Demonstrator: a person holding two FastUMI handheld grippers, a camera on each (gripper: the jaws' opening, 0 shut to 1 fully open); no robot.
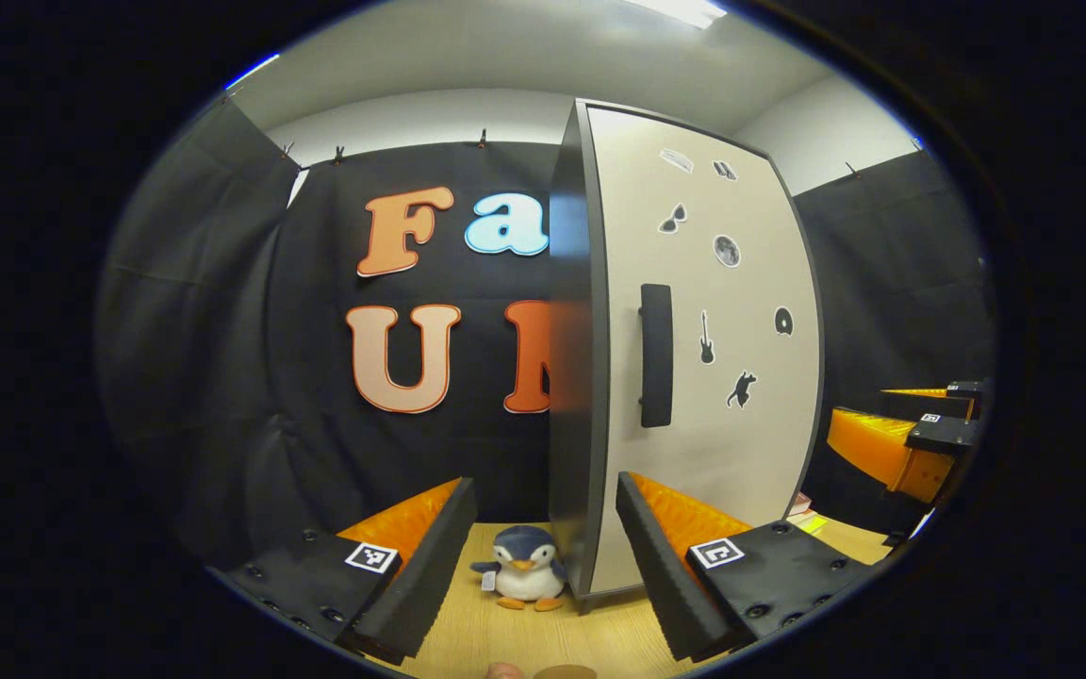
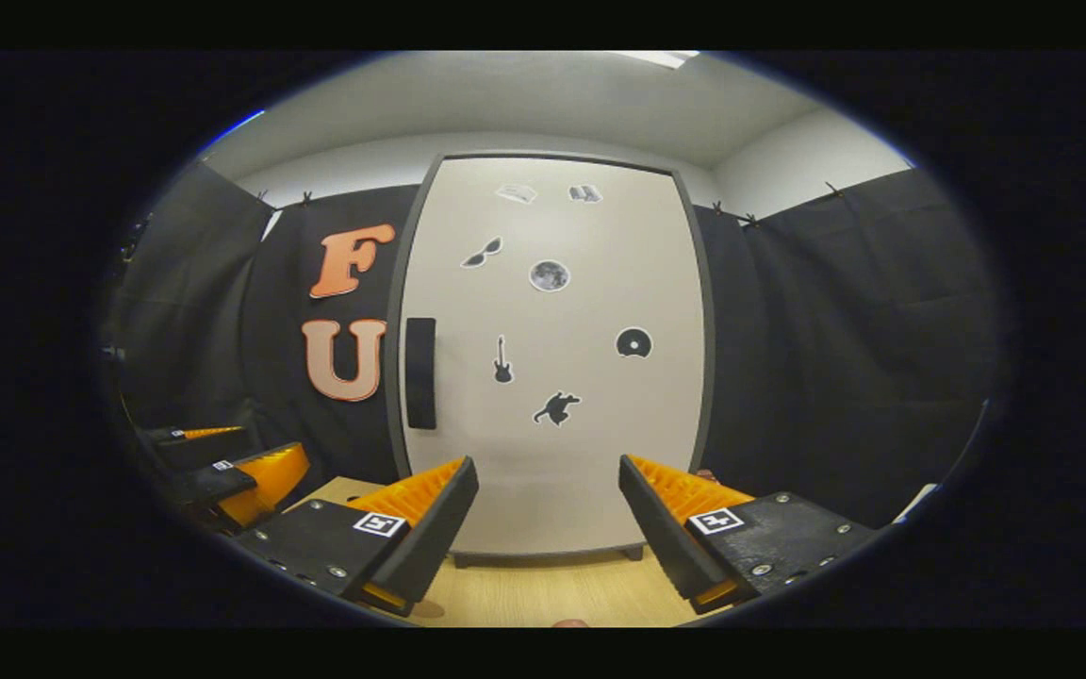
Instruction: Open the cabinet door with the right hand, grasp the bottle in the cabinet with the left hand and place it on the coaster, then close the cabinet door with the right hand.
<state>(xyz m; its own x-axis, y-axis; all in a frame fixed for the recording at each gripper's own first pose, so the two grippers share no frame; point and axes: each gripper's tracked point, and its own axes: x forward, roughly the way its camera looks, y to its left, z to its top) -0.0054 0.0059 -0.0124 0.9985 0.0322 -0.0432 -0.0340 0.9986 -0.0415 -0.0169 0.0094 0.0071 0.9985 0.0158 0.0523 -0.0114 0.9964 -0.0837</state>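
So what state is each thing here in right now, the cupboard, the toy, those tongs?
Cabinet door: shut, flush in its frame.
Door handle: untouched, nothing on it.
Penguin plush toy: upright on the wooden table, beside the cabinet's corner.
Left tongs: open, holding nothing.
Right tongs: open, holding nothing, facing the door.

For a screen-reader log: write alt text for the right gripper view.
A closed pale cabinet door with a dark handle at its left edge stands ahead of the open right gripper, above a wooden table.
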